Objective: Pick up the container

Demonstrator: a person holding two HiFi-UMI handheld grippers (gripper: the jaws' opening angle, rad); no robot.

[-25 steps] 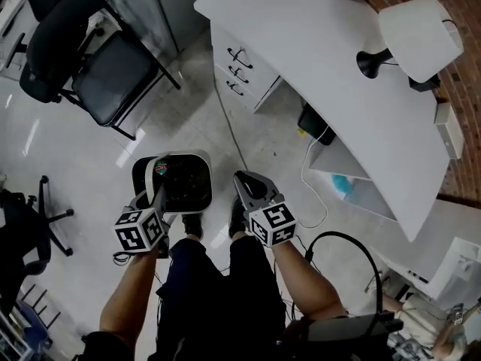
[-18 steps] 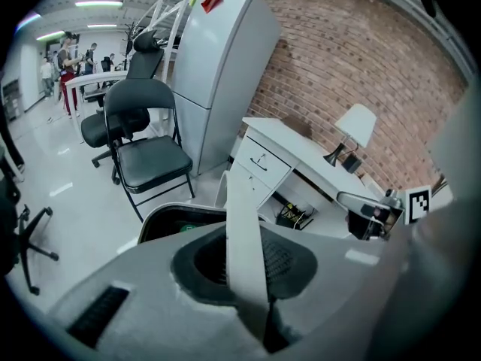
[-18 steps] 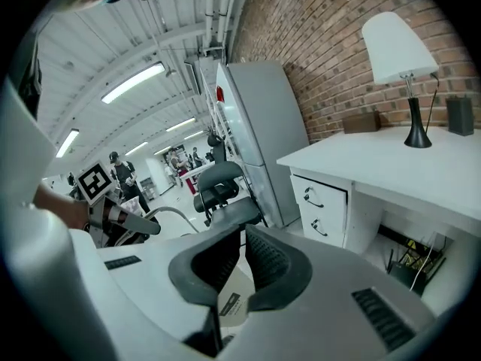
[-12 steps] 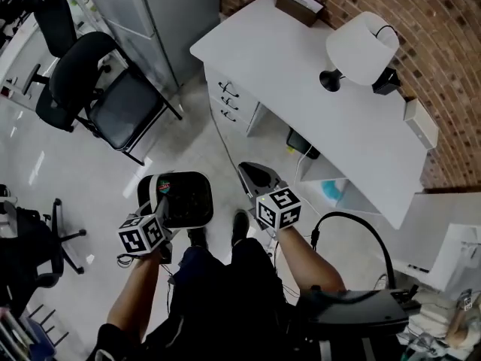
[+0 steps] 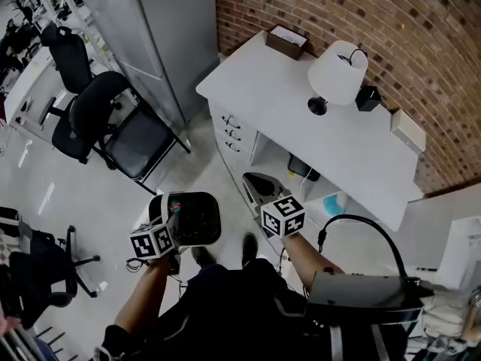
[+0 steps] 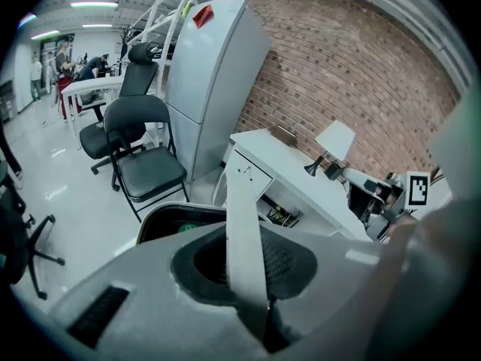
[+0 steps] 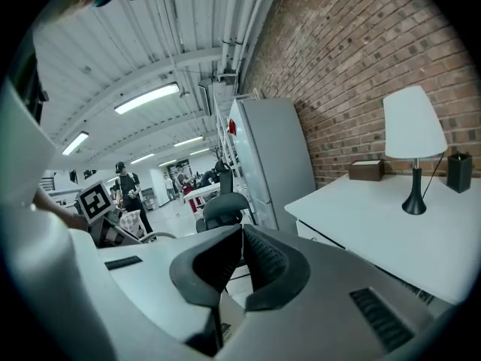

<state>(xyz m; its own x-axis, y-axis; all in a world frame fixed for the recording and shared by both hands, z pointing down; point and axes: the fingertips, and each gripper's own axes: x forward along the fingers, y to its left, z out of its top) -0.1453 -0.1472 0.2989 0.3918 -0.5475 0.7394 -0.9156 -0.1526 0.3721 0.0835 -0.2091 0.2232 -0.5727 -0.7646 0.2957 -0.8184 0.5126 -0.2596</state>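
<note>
The container (image 5: 197, 218) is a black bin with a white rim, hanging tilted above the floor in front of the person's feet. My left gripper (image 5: 170, 207) is shut on its near rim. In the left gripper view the white wall of the container (image 6: 243, 224) runs up between the jaws of the left gripper (image 6: 252, 265), with the dark inside beyond. My right gripper (image 5: 251, 179) is held to the right of the bin, apart from it. The right gripper (image 7: 239, 239) has just been closing and its pads now meet with nothing between them.
A white desk (image 5: 301, 138) with drawers (image 5: 231, 132), a lamp (image 5: 337, 72) and a brown box (image 5: 285, 40) stands ahead on the right against a brick wall. A black chair (image 5: 124, 126) and a grey cabinet (image 5: 150, 28) stand at the left. A cable (image 5: 225, 168) crosses the floor.
Both grippers have risen, and the container has come up with the left one. The head view now takes in more of the brick wall and the desk.
</note>
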